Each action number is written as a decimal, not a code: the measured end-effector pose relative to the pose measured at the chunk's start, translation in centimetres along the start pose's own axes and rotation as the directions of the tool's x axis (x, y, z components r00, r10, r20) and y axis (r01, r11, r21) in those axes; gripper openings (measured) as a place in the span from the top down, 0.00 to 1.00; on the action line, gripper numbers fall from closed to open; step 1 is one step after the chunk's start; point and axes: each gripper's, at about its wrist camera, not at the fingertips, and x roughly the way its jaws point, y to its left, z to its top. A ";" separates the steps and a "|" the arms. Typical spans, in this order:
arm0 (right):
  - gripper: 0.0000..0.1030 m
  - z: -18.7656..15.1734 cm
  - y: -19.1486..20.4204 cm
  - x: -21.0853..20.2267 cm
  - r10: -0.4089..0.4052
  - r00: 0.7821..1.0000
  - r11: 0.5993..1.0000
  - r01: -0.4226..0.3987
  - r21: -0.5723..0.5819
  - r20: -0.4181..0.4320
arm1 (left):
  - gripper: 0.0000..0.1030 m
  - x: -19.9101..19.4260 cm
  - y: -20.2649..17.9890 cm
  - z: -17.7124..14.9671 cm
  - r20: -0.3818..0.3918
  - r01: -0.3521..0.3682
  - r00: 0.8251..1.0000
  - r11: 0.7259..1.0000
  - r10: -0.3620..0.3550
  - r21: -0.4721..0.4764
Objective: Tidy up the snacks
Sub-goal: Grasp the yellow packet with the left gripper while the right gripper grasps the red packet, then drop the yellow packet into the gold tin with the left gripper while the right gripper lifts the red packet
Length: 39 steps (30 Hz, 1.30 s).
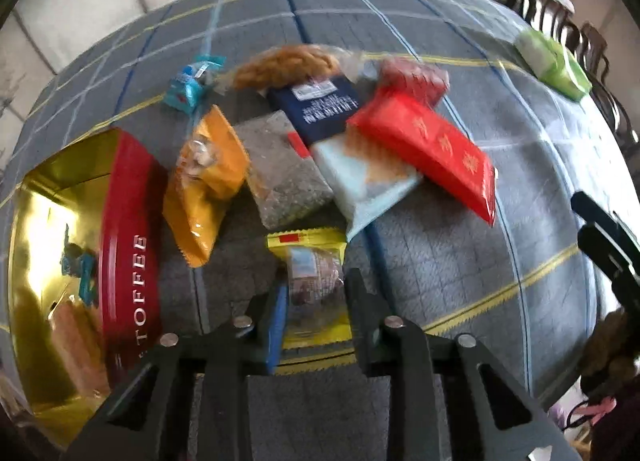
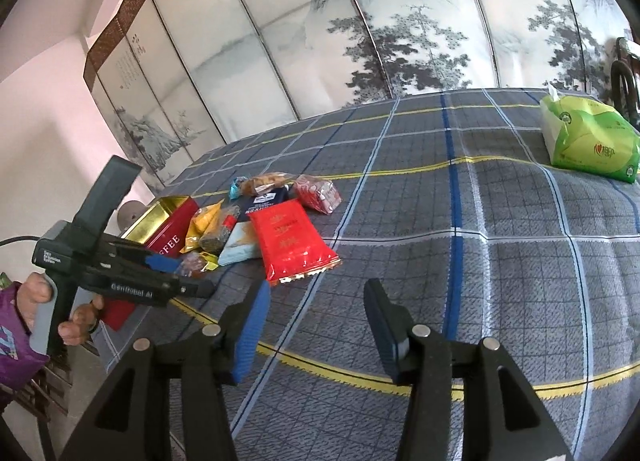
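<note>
- On plaid tablecloth [image 1: 460, 273], at the centre of the left wrist view: heap of snack packets, blurred by motion.
- At 6 o'clock, left gripper [image 1: 316, 315] closed on yellow packet [image 1: 310, 261], blue pad on one finger pressed to the packet's edge; lift off the cloth cannot be told.
- At 9 o'clock, red toffee tin [image 1: 132, 237], open, gold inside, with something teal and something tan lying in it.
- Just beside the tin toward 12, orange packet [image 1: 208, 181]; touching that, grey-brown seed bar [image 1: 284, 169].
- At 1 o'clock of the yellow packet, pale blue packet [image 1: 368, 185] partly under long red packet [image 1: 428, 153].
- Toward 12, navy packet [image 1: 316, 105], bag of biscuits [image 1: 284, 65], small teal packet [image 1: 192, 85].
- Far off at 2 o'clock, green tissue pack [image 1: 556, 61], well apart from the heap.
- In the right wrist view, right gripper [image 2: 316, 321] at 6 o'clock, fingers spread wide, nothing between them, over bare cloth near the long red packet.
</note>
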 end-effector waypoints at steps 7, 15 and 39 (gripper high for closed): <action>0.49 0.1 -0.5 0.2 0.002 1.000 1.000 -0.001 0.026 -0.020 | 0.80 -4.3 -2.3 -4.8 0.082 0.065 0.995 0.996 -0.059 -0.067; 0.49 1.5 1.6 3.2 0.030 0.986 0.995 -0.046 -0.094 -0.164 | 0.80 -8.3 -3.3 -8.3 0.128 0.113 0.987 0.989 -0.100 -0.099; 0.55 6.2 3.2 12.6 0.011 0.952 0.954 -0.101 -0.282 -0.306 | 0.79 -11.5 -1.5 -10.9 0.168 0.132 0.980 0.980 -0.106 -0.147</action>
